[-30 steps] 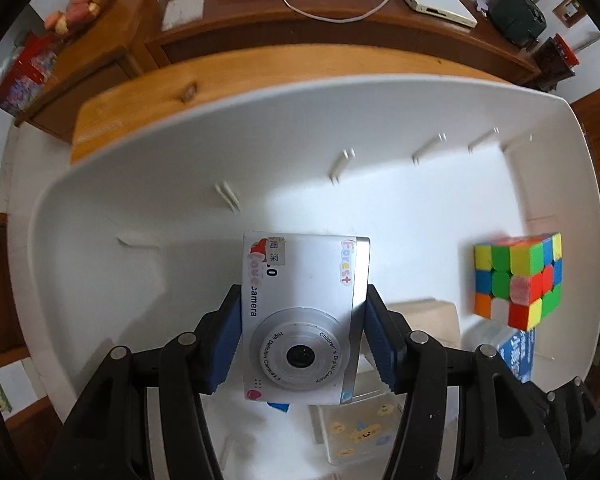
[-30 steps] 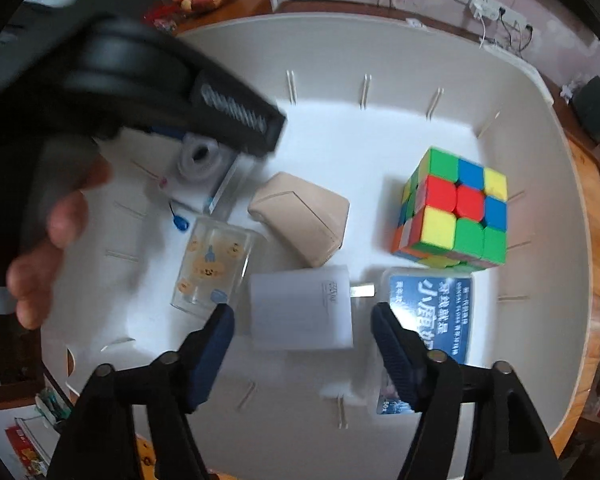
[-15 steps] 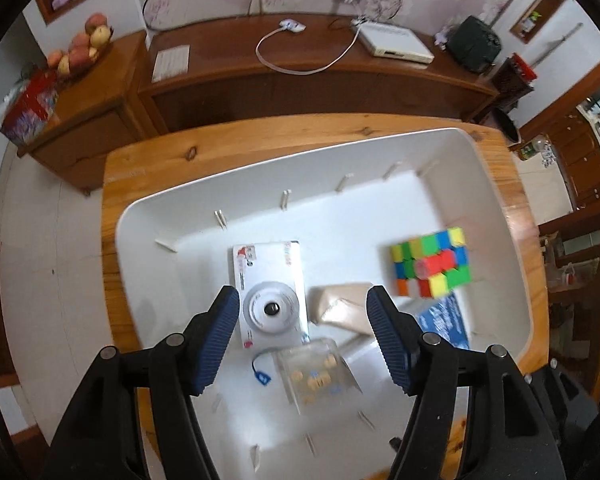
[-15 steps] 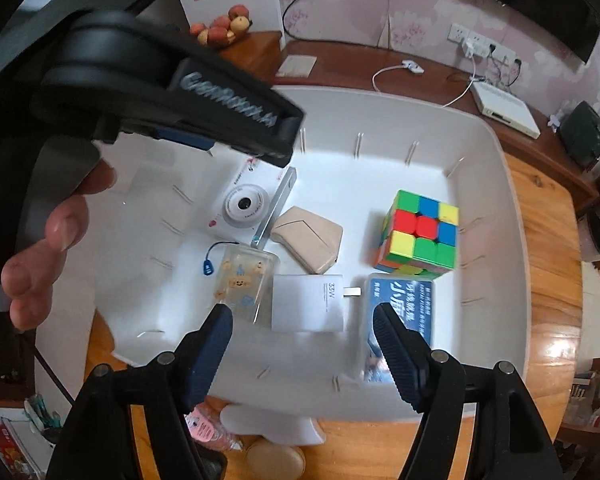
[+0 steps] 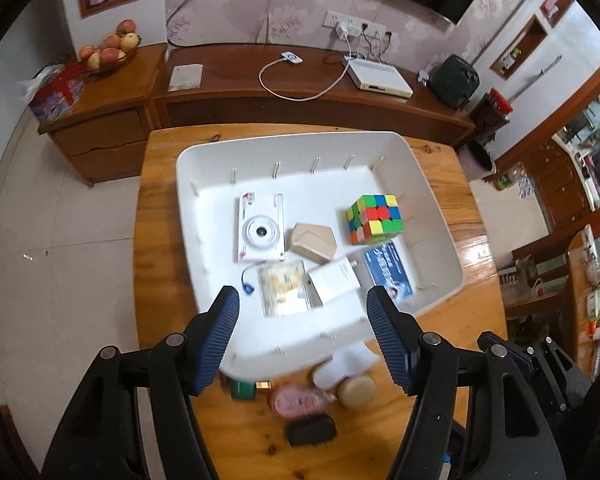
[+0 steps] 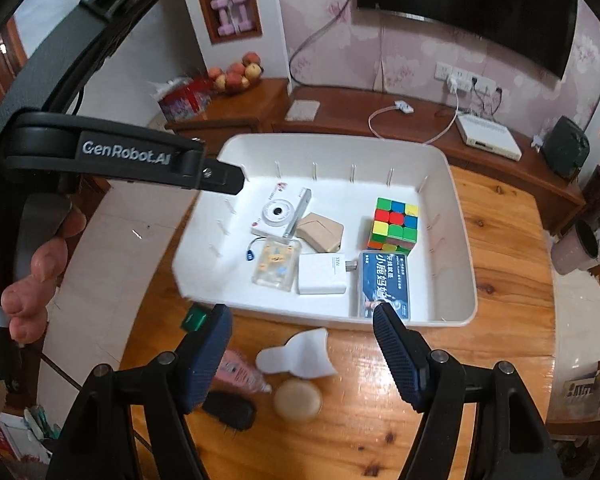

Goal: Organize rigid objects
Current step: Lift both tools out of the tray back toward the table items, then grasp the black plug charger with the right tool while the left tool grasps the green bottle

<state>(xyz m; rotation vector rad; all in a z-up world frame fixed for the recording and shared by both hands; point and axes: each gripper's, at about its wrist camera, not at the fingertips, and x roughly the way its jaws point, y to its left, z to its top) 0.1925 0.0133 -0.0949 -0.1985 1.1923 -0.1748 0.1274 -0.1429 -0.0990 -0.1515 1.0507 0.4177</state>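
In the left wrist view, the left gripper is seen released and empty above the near rim of the bin. Its jaws have just been opening, with nothing between them. The camera lies flat in the bin, beside the wooden block, cube, charger, clear case and blue box.

In the right wrist view, the right gripper is likewise held apart and empty. Six things are judged stowed; a brush, pink tube, round lid, white piece and green item are left on the bench.
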